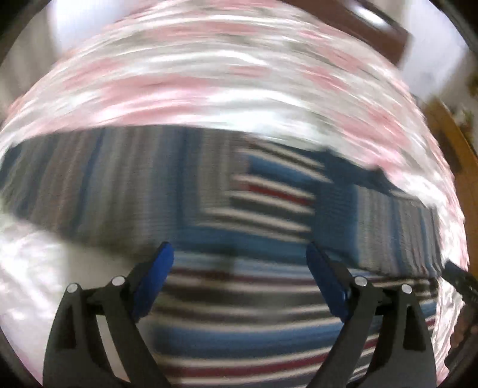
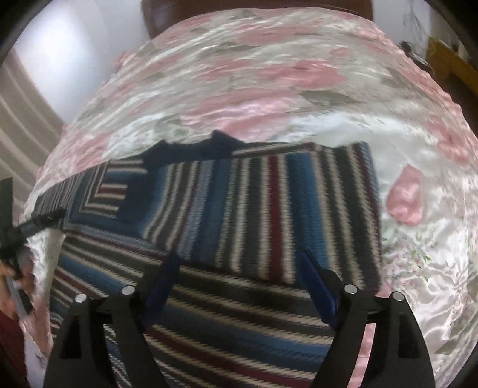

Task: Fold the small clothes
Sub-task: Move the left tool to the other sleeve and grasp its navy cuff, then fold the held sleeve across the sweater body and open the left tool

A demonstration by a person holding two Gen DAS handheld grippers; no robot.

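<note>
A striped knit sweater (image 2: 239,209) in blue, black, white and dark red lies partly folded on a pink floral bedspread (image 2: 254,77). One panel is laid over the body with stripes running crosswise. My right gripper (image 2: 239,262) hovers open just above the sweater's near part, nothing between its blue pads. In the left wrist view the same sweater (image 1: 239,298) fills the lower half, heavily blurred. My left gripper (image 1: 239,253) is open over it and holds nothing. The left gripper's tip (image 2: 50,216) shows at the sweater's left edge, held by a hand (image 2: 15,283).
The bedspread (image 1: 209,74) covers the bed all around the sweater. A dark wooden headboard (image 2: 257,6) stands at the far end. A wooden piece of furniture (image 1: 448,143) is at the right, and a white wall (image 2: 68,44) at the far left.
</note>
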